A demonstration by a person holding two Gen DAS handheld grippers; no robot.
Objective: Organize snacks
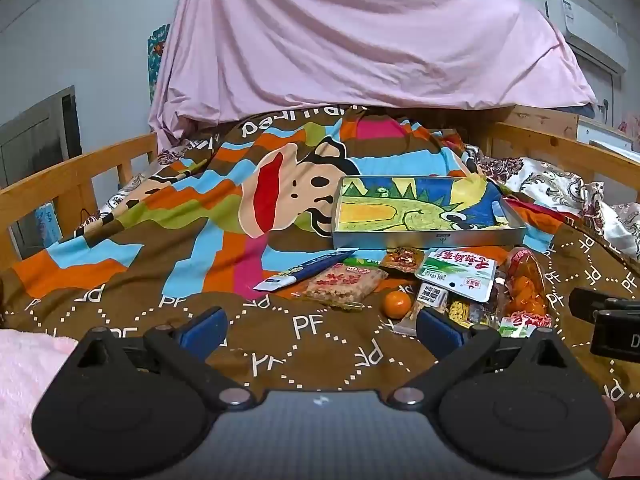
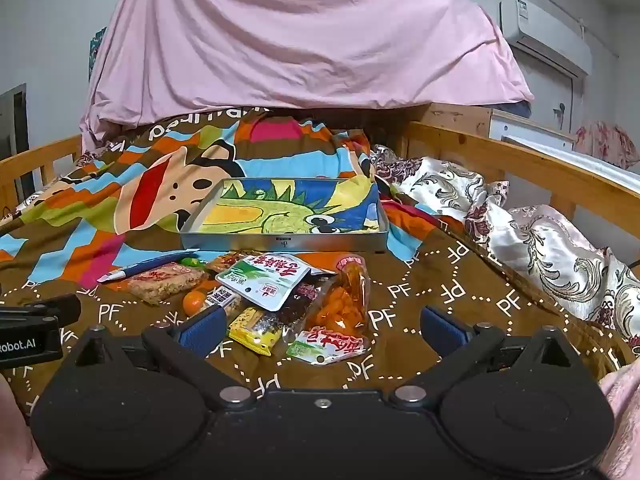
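Both grippers spread wide over the bed, nothing between the blue pads. Left gripper (image 1: pixel 320 330) above bare brown blanket (image 1: pixel 120 280); its right fingertip (image 1: pixel 438 326) close to the near edge of the snack pile. Right gripper (image 2: pixel 320 330) low over the near part of the same pile, left fingertip (image 2: pixel 200 328) just beside a yellow packet (image 2: pixel 256 330).

Snacks heaped on the blanket, just in front of the metal tray (image 2: pixel 284 240) – at 12 o'clock from the right gripper, at 1 o'clock from the left one. In the pile:
- white-green pouch (image 2: pixel 266 280) on top, tilted
- clear bag of orange snacks (image 2: pixel 344 300), long, with its red-white end toward the camera
- rice cracker pack (image 1: pixel 344 284) at the left side
- blue-white tube (image 1: pixel 306 270) at the left edge, pointing to 10 o'clock
- small tangerine (image 1: pixel 396 304) between cracker pack and the other packets

Tray with low straight walls, colourful drawing on its floor, no snacks inside as far as visible. Near wall almost touching the far edge of the pile.

Open room – wide free blanket at 9 to 11 o'clock of the pile, a narrower brown strip at 3 o'clock before the floral quilt (image 2: pixel 540 232). Wooden bed rail (image 2: pixel 520 164) closing both sides. Pink sheet (image 2: pixel 300 40) hanging behind the tray.
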